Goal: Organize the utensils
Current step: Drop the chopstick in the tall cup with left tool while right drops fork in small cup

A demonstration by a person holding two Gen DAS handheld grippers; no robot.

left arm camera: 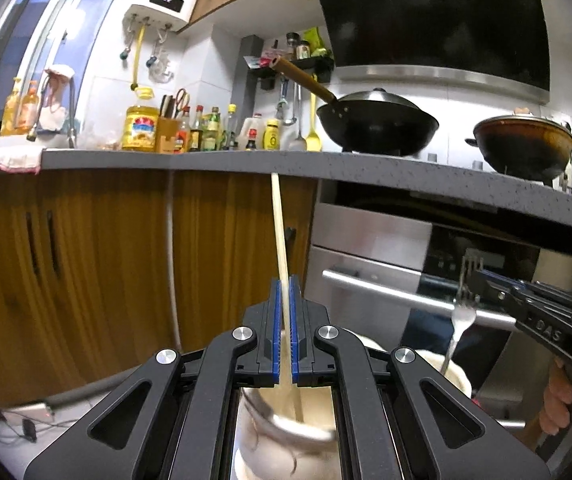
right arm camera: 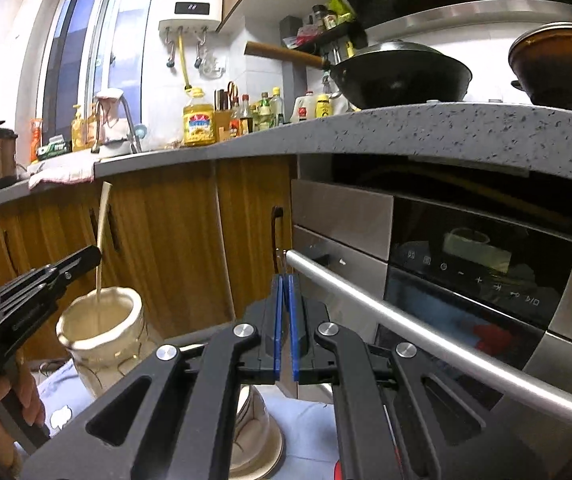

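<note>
Left wrist view shows the left gripper point(left arm camera: 286, 300) pinching an upright chopstick point(left arm camera: 279, 232) whose lower tip already dips into the cream holder point(right arm camera: 100, 320) directly beneath, while the right gripper point(left arm camera: 472, 280) pinches a fork point(left arm camera: 462, 312) just beside.

The left tool point(left arm camera: 285, 300) is matte black, its linkage arms cut with triangular slots and pinned by round silver bolts, its pads blue and ribbed. The right tool point(right arm camera: 285, 300) matches, marked "DAS".
</note>
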